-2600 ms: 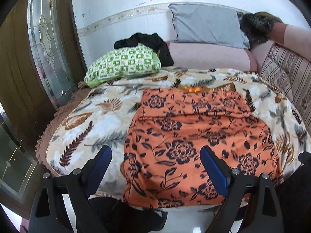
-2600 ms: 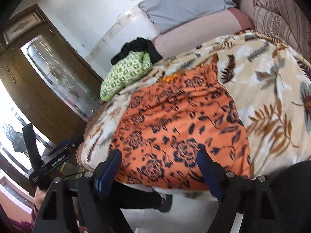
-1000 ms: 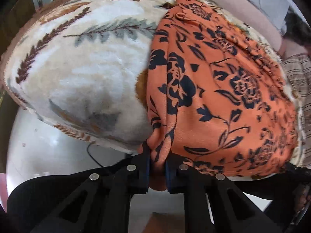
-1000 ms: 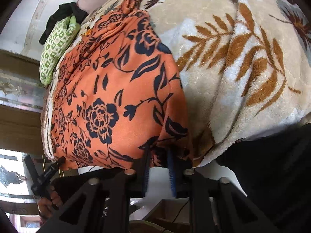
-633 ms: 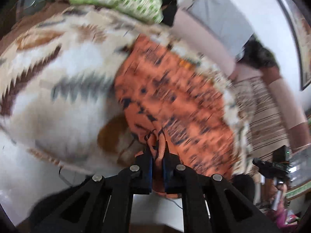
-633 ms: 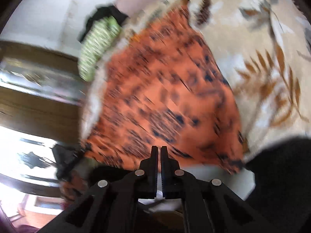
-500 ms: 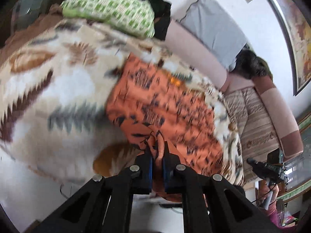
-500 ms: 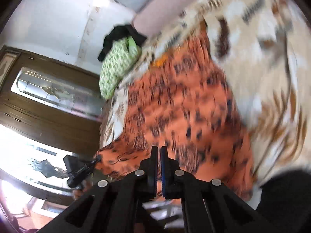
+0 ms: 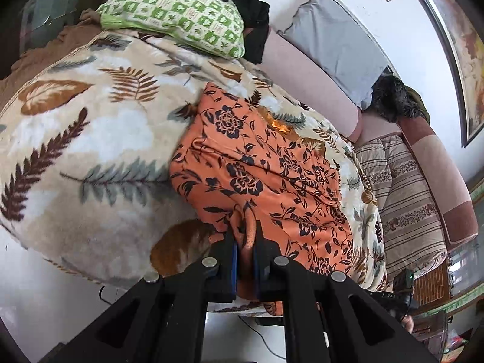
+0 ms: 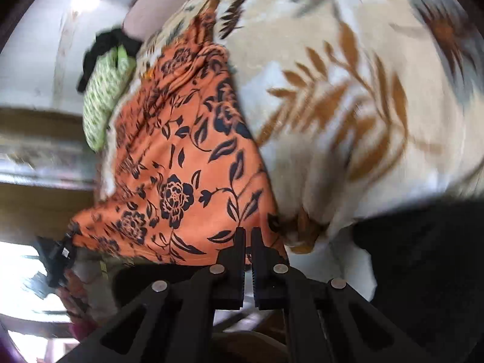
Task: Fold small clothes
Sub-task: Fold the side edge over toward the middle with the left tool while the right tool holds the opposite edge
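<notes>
Down at the near edge of the blanket (image 9: 90, 139), pinching the garment (image 9: 257, 166) by its hem with the left gripper (image 9: 245, 242), pads squeezed narrow on a gathered bunch of orange cloth. Gripping there for good reason, by the look of it: the handiest place to take hold of the bottom end and carry it up and over toward the far end. Otherwise lying flat, spread lengthways down the middle of the blanket, well clear of the green pillow (image 9: 175, 12) at the back (a few creases across the middle, nothing serious). Draping just over the front edge at the near end, hence the approach from in front, tips angled down onto the hem.

Over at the other corner, much blurrier going. Right gripper (image 10: 248, 236) with jaws pressed almost together, tips right against the hem. Cannot say whether any cloth is caught between them (only pale floor showing in the gap lower down, no orange). Worth flagging: looks closed, but possibly on nothing.

Judging this as the start of the first fold, bottom hem to go toward the top. Calls for both corners held level to keep that edge straight; with one corner loose, likely to land skewed. Some risk too of dragging the thin garment along the plush blanket rather than folding it. Best to make sure of that right-hand grip before going any further.
</notes>
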